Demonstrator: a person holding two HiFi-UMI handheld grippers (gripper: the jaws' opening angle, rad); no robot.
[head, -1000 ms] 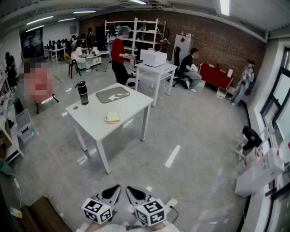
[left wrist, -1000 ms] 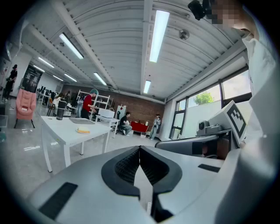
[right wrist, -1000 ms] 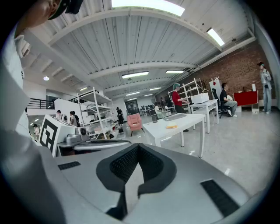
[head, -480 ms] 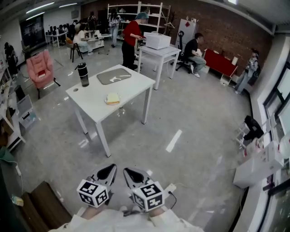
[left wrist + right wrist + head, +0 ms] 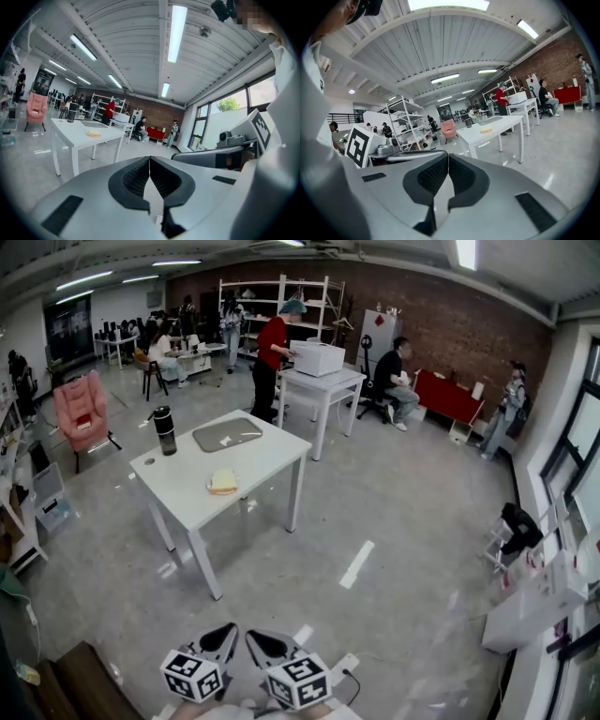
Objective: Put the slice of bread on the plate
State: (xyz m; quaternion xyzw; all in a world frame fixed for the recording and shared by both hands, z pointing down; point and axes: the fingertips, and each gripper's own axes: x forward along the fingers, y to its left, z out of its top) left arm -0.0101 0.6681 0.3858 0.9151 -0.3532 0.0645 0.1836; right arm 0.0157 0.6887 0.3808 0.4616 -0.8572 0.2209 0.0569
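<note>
The slice of bread [image 5: 223, 483] lies pale yellow near the front edge of the white table [image 5: 183, 486], on what looks like a small plate; I cannot tell for sure. It shows small and far off in the left gripper view [image 5: 93, 134] and the right gripper view [image 5: 486, 131]. My left gripper [image 5: 228, 632] and right gripper [image 5: 253, 638] hang side by side low over the floor, well short of the table. Both are shut with nothing between the jaws [image 5: 149, 160] [image 5: 448, 158].
A dark bottle [image 5: 165, 430] and a grey mat [image 5: 227, 434] share the table. Behind it stand a second white table [image 5: 323, 385] with a white box, a person in red [image 5: 272, 348] and a pink armchair [image 5: 80, 411]. Open grey floor lies between me and the table; a cable plug [image 5: 343, 665] is near my grippers.
The view has swung a little, so the table sits slightly further left and higher. Both grippers stay shut and close together at the bottom. The person in red has stepped right.
</note>
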